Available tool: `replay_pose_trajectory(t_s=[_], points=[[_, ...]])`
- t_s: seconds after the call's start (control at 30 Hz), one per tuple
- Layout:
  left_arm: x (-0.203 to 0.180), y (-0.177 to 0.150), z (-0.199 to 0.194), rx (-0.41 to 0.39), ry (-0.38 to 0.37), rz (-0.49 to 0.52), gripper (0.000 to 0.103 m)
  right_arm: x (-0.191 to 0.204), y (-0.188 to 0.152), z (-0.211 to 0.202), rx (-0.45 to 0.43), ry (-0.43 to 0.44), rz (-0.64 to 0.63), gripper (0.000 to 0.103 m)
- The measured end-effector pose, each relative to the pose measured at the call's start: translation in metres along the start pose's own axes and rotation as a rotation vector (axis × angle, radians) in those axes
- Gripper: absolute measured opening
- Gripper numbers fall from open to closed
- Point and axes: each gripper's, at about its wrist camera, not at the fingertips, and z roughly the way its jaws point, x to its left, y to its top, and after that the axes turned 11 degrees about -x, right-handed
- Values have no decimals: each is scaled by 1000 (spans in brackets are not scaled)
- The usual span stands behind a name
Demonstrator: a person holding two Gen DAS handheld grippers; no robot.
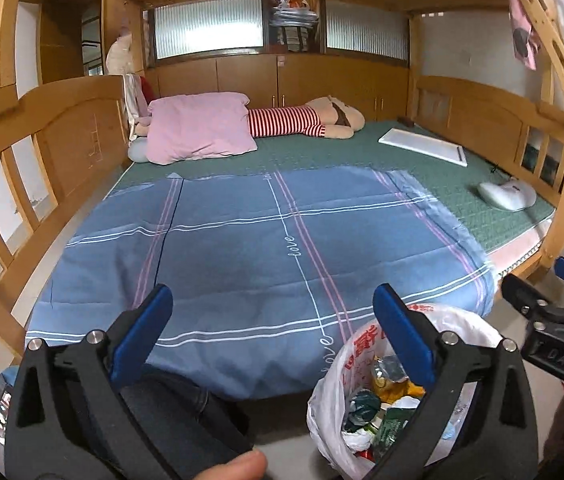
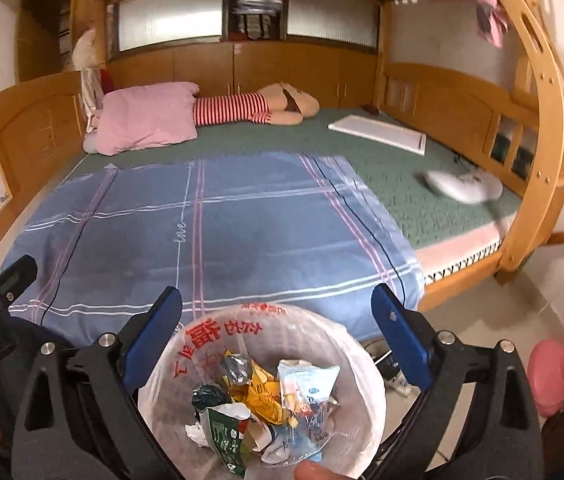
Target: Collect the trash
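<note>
Your left tongs [image 1: 271, 308] stand wide with nothing between the blue pads; behind them lies the blue blanket [image 1: 257, 240] on the bed [image 1: 462, 184]. Your right tongs [image 2: 275, 306] are just as wide and hold nothing either. The bag [image 2: 356, 344], white plastic with red print, sits just below the right tongs at the foot of the bed, mouth up and open. In the left wrist view the same bag [image 1: 466, 324] shows partly behind the left tongs' right finger. Inside it is the trash [image 2: 265, 396]: a yellow wrapper, a green-and-white packet, a pale blue pouch, crumpled foil and paper, all piled together. No pad touches the bag or the trash.

Farther up the bed lie a pink pillow [image 2: 145, 120], a doll [image 2: 257, 106] in red-and-white stripes just beside it, and a white board [image 2: 378, 130] near the right rail. A white gadget [image 2: 462, 186] rests on the green mat close to the right rail, blurred.
</note>
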Motion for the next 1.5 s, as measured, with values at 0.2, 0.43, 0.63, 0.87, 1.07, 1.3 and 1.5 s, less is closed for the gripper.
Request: replay_pose_trajectory(t_s=[0.2,0.43,0.63,0.87,1.07,1.3,1.5], points=[[9,6,-9,-26,3,-22,100,9,5,-5,-16,12,-19,94],[12,5,-7,-5,0,-30,100,6,4,1,2,9,10,95],[10,4,-5,-2,-5,-28,100,6,4,1,-1,2,7,95],[9,4,-2,8,-9,-29,100,4,1,4,7,-2,22,95],[8,2,1,21,-19,-30,100,1,1,4,9,-5,30,95],[9,3,3,23,-15,-33,100,2,1,4,22,1,31,95],[7,3,4,28,-21,-31,100,2,2,5,21,-2,26,95]])
